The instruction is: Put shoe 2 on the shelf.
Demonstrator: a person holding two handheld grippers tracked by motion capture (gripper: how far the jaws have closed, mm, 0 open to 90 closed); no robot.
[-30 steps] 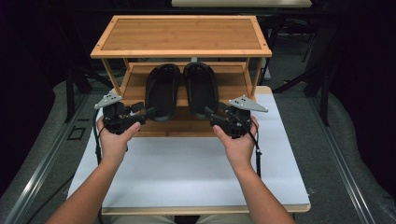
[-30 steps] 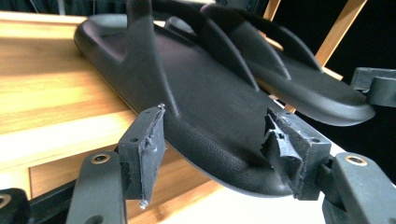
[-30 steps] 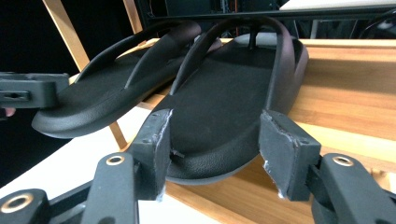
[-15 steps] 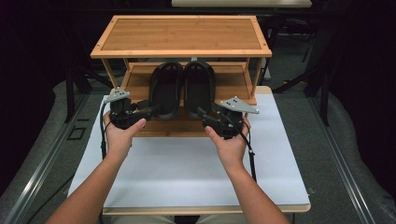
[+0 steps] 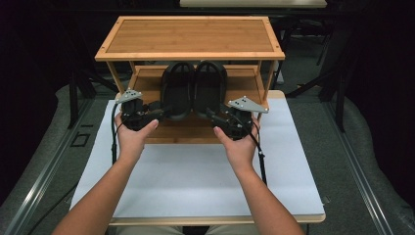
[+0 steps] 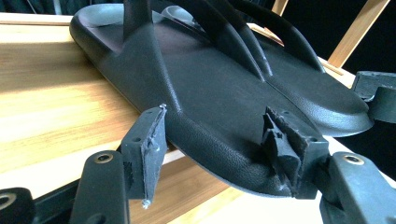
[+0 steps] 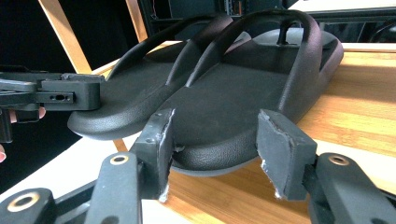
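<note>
We hold our forearms out from the near edge of the bench [image 5: 195,186], elbows apart and wrists angled inward, so the two grippers meet the heels of a pair of black sandals from either side. Our left gripper [image 5: 164,111] points right and away from us toward the left sandal [image 5: 177,88]; in the left gripper view its jaws straddle that sandal's heel [image 6: 224,140], the right-hand pad pressed against the rim and the other pad close to the sole's side, though we cannot tell whether they truly clamp it. Our right gripper [image 5: 211,115] points left and away from us toward the right sandal [image 5: 210,85]; its jaws have just been closing a little, and in the right gripper view the heel [image 7: 219,154] sits between the two pads [image 7: 275,154] with a sliver of space at each side, so they are released, not gripping. Both sandals lie side by side, touching, toes away from us, on the lower shelf [image 5: 195,128] of a small wooden rack [image 5: 191,36] that stands at the far side of the bench, their heels at that shelf's near edge. The rack's top shelf sits directly above the toes, and its slanted legs [image 5: 113,76] flank the sandals on the left and right, well clear of our hands. A cable [image 5: 113,142] trails from each gripper down beside the wrist onto the white surface.
</note>
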